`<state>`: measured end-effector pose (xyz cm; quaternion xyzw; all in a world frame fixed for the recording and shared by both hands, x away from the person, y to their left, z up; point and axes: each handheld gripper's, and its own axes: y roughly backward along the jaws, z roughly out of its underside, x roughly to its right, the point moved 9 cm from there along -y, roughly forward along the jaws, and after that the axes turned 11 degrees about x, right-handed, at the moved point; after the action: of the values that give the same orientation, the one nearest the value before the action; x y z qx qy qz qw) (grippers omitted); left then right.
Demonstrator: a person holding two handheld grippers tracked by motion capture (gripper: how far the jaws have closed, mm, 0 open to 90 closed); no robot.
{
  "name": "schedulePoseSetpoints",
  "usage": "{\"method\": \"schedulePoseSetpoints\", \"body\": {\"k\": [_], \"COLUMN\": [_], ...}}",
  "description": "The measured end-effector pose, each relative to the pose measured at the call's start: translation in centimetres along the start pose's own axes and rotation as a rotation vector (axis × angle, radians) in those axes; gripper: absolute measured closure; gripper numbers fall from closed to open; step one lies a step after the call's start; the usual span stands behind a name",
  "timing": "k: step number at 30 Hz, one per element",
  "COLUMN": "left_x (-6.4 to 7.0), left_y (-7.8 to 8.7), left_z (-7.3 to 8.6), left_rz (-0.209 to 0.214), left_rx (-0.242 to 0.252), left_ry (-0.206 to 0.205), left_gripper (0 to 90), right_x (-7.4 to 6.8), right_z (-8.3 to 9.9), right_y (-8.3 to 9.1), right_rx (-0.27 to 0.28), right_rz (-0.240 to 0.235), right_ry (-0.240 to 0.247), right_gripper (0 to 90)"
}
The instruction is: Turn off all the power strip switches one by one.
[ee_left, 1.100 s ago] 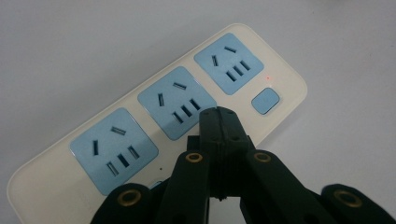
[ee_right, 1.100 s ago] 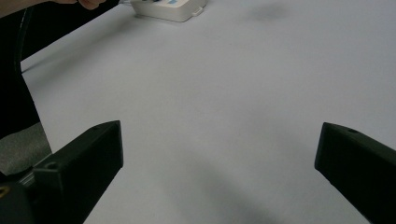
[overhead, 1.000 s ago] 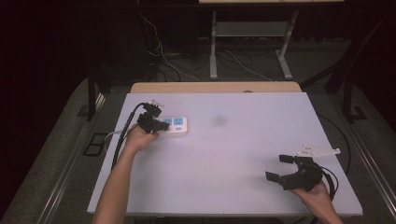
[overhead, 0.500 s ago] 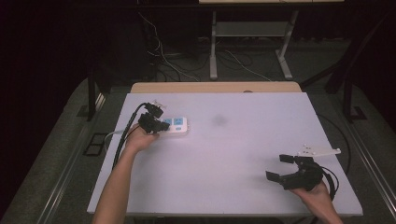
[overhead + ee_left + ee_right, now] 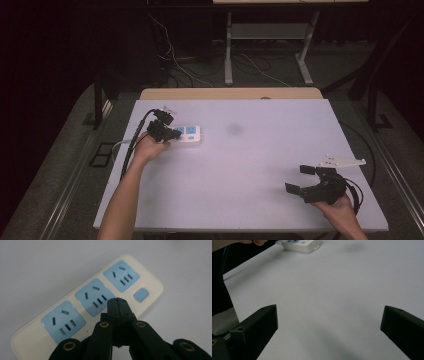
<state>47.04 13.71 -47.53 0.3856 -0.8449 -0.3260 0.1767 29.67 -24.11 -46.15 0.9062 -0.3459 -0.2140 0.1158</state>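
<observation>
White bench (image 5: 240, 165), bare but for a cream power strip (image 5: 187, 134) at its far left, three blue sockets all vacant, red lamp lit. Left gripper (image 5: 116, 302) poised over the middle socket, jaws pressed together, near the blue switch (image 5: 141, 294); likely yet to be pressed. Right gripper (image 5: 305, 181) idle, well apart, jaws spread.

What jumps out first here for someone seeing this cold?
The cream power strip with three blue sockets and a tiny red light near its blue switch, lying at the table's far left. The left tool hovers right over it with its jaws pressed together, tip near the middle socket. The right tool sits at the near right corner, jaws wide apart, nothing between them.
</observation>
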Motion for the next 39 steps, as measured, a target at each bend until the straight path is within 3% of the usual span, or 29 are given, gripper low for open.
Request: {"method": "schedulePoseSetpoints", "body": {"k": [12, 29, 39], "left_x": [-0.8, 1.0, 1.9], "left_y": [2.0, 2.1, 1.2], "left_z": [-1.1, -3.8, -3.8], "left_rz": [0.003, 0.026, 0.043], "left_rx": [0.066, 0.085, 0.068], "left_ry": [0.038, -0.017, -0.039], "left_gripper": [89.5, 89.4, 89.4], "right_x": [0.1, 0.1, 0.1], "right_z": [0.0, 0.0, 0.1], "right_y": [-0.1, -0.1, -0.1], "right_rx": [-0.003, -0.003, -0.005], "right_rz": [0.004, 0.003, 0.003], "right_ry": [-0.003, -0.002, 0.000], "right_gripper": [0.9, 0.9, 0.9]}}
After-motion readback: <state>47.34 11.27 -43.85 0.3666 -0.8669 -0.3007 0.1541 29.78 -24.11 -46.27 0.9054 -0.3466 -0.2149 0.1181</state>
